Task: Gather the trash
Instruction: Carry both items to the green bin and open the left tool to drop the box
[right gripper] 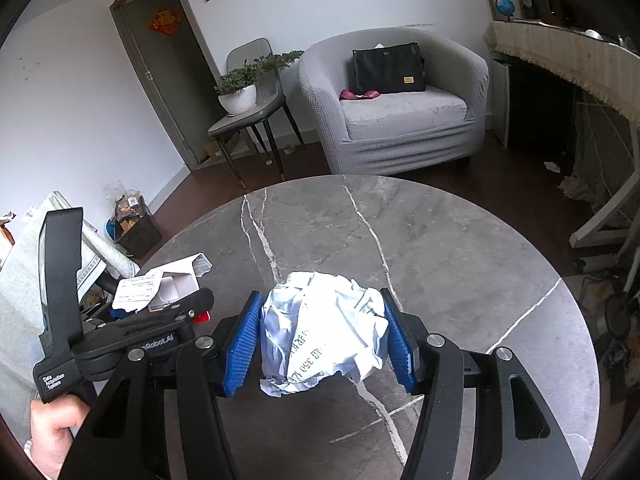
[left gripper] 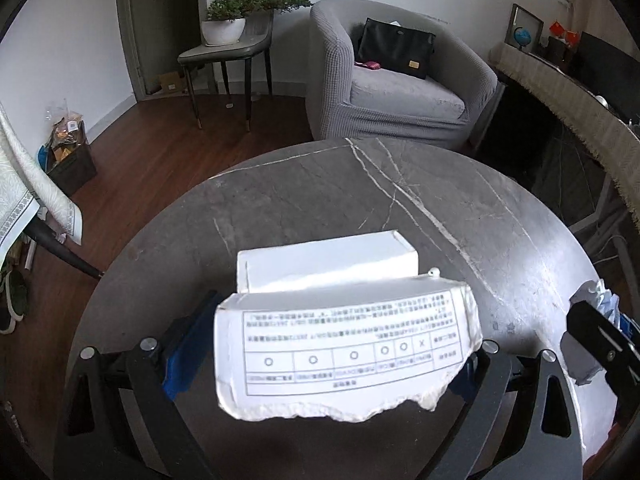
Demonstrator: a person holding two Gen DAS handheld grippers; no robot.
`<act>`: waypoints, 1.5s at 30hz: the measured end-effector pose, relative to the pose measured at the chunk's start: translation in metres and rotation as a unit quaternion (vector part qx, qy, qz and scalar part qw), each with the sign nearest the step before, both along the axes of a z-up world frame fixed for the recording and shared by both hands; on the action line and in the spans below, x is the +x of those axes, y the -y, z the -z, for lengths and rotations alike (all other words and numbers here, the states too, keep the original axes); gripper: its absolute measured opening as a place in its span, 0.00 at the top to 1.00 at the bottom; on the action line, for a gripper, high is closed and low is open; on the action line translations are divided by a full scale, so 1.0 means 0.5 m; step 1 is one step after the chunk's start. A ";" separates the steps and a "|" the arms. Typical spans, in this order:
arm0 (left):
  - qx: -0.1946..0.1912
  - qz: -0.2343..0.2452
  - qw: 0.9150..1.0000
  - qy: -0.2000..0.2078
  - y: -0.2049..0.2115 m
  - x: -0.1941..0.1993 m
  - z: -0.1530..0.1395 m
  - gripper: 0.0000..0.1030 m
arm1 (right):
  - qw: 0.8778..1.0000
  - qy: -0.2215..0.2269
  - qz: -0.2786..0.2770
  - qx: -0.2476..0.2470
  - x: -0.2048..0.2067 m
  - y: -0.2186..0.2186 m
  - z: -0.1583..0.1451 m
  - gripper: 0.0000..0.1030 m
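Observation:
My left gripper (left gripper: 320,344) is shut on a torn white cardboard box (left gripper: 344,344) with a printed table on its flap, held above the round grey marble table (left gripper: 360,192). My right gripper (right gripper: 322,340) is shut on a crumpled white paper ball (right gripper: 324,328) with printed text, held above the same table (right gripper: 440,248). The right gripper and its paper ball show at the right edge of the left wrist view (left gripper: 600,336). The left gripper with the torn box shows at the left of the right wrist view (right gripper: 156,292).
A grey armchair (right gripper: 396,112) with a black bag (right gripper: 386,68) stands beyond the table. A chair with a potted plant (right gripper: 240,92) is to its left. A dark bin with bagged items (right gripper: 134,224) sits on the floor at left. A covered desk (right gripper: 560,52) is at right.

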State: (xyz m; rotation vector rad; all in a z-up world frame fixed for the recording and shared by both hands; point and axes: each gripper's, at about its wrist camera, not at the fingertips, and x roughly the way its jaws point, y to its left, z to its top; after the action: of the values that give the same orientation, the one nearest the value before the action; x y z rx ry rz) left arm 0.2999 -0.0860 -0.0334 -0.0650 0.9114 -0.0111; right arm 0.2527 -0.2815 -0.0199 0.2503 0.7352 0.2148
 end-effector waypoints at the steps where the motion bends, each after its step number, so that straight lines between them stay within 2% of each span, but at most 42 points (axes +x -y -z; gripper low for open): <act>1: -0.002 0.004 1.000 0.001 0.002 0.002 -0.001 0.10 | 1.000 -0.001 0.000 0.001 0.000 0.000 0.000 0.43; 3: 0.003 0.009 1.000 0.005 0.007 -0.001 -0.002 0.21 | 1.000 -0.002 0.000 0.003 -0.001 -0.004 0.000 0.43; 6: 0.004 0.021 1.000 0.006 0.007 -0.001 -0.005 0.24 | 1.000 -0.003 -0.004 0.001 0.000 -0.013 0.000 0.43; 11: -0.014 0.027 1.000 0.008 -0.010 -0.010 -0.011 0.25 | 1.000 -0.003 -0.005 -0.001 -0.003 -0.025 0.000 0.43; 23: -0.020 0.058 0.997 0.046 -0.053 -0.091 -0.054 0.25 | 1.000 0.002 -0.013 -0.016 -0.035 -0.080 -0.008 0.43; 33: -0.023 0.079 0.994 0.076 -0.136 -0.206 -0.073 0.25 | 0.999 0.016 -0.033 -0.013 -0.098 -0.139 -0.012 0.43; 45: -0.029 0.072 0.992 0.095 -0.222 -0.330 -0.076 0.25 | 0.997 0.037 -0.074 -0.012 -0.185 -0.232 -0.015 0.43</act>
State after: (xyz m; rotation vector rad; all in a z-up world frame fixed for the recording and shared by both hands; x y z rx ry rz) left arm 0.1348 0.0251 0.0045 -0.0507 0.7245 -0.1760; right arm 0.1602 -0.1656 -0.0127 0.1641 0.6833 0.3539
